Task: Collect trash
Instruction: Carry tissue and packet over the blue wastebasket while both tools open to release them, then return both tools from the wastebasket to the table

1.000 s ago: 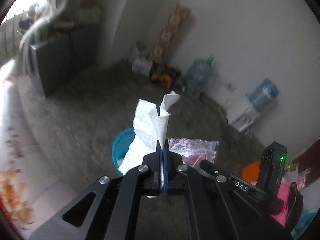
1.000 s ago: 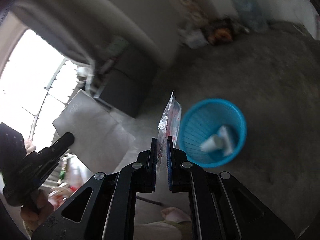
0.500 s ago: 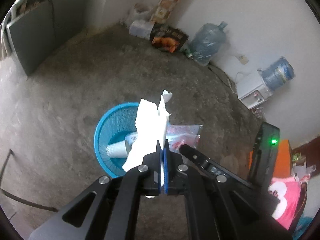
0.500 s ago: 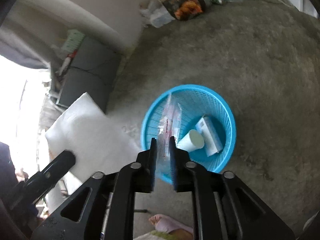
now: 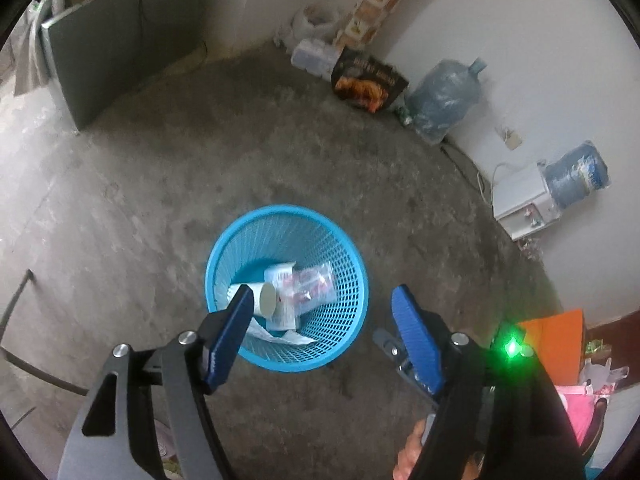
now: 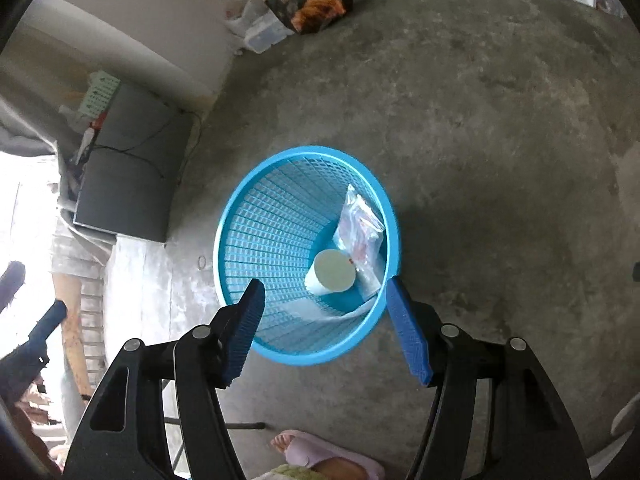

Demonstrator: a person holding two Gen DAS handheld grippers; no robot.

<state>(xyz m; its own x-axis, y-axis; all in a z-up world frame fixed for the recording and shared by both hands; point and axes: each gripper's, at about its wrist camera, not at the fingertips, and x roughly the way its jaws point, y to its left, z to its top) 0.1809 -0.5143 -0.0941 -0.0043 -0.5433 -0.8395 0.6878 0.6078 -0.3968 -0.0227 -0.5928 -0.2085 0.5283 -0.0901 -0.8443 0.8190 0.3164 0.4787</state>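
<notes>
We are in a home's bare utility or storage room: rough concrete floor (image 5: 240, 152), white walls (image 5: 520, 40), water jugs (image 5: 444, 100), a white dispenser (image 5: 524, 204), a food box (image 6: 312, 0), a slippered foot (image 6: 320, 456).

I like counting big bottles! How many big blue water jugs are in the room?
2. One water jug leans by the far wall beside a dark food bag. The other jug lies further right against a white box. More may be hidden.
</notes>
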